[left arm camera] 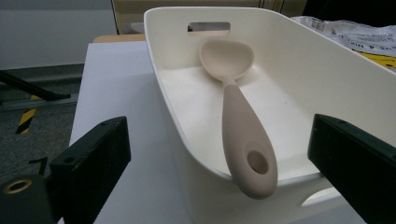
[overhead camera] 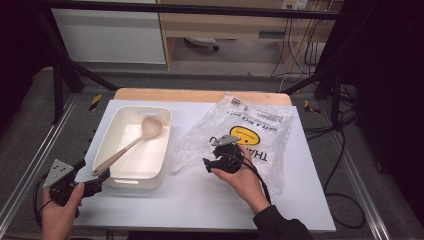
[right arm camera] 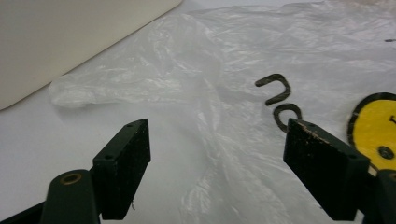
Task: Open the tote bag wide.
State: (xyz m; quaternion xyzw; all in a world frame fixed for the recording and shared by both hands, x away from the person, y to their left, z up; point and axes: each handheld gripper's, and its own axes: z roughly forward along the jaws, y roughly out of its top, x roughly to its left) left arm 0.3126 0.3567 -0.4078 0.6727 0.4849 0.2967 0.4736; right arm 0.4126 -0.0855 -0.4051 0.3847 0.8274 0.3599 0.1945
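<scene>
Spoon (left arm camera: 240, 116) propped slantwise in the cream tub (overhead camera: 111, 131), handle overhanging its near rim toward the wide-open, empty left tongs (left arm camera: 219, 163), presumably for easy gripping; right of the tub, right tongs (right arm camera: 217, 172) agape, empty above the flattened plastic bag (right arm camera: 243, 93).

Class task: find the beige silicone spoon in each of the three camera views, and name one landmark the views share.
High view: the beige silicone spoon lies diagonally in the cream plastic tub, left of centre.
Left gripper view: the spoon fills the centre, handle end resting on the tub's near rim.
Right gripper view: not in it.
Shared landmark: the tub, top left in the right gripper view.
</scene>
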